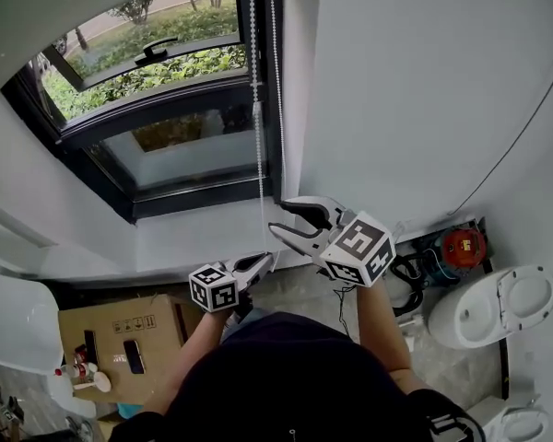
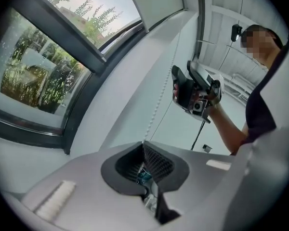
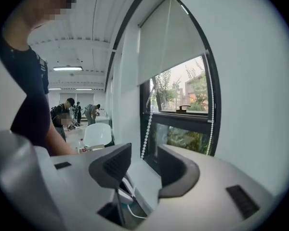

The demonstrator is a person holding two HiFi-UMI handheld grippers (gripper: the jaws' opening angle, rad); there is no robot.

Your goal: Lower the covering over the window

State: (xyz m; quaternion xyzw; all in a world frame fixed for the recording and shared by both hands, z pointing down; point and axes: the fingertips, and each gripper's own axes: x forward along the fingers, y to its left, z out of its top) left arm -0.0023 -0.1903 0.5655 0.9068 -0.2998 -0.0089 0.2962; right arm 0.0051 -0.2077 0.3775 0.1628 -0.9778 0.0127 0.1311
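Note:
A white bead chain (image 1: pixel 255 109) hangs in two strands down the right side of the dark-framed window (image 1: pixel 166 109). My left gripper (image 1: pixel 269 259) is low by the sill and shut on the chain, which rises straight out of its closed tips (image 2: pixel 144 146) in the left gripper view. My right gripper (image 1: pixel 278 216) is higher up with its jaws wide open and nothing between them. In the right gripper view (image 3: pixel 143 160) the chain (image 3: pixel 146 134) hangs just beyond its tips. The white roller blind (image 3: pixel 168 37) covers only the top of the window.
A white wall is at the right of the window and the sill (image 1: pixel 194 238) lies below it. On the floor are a cardboard box (image 1: pixel 120 339), a white chair (image 1: pixel 14 320), a white seat (image 1: pixel 498 307) and a red device (image 1: pixel 463 247) with cables. People (image 3: pixel 70 112) stand far behind.

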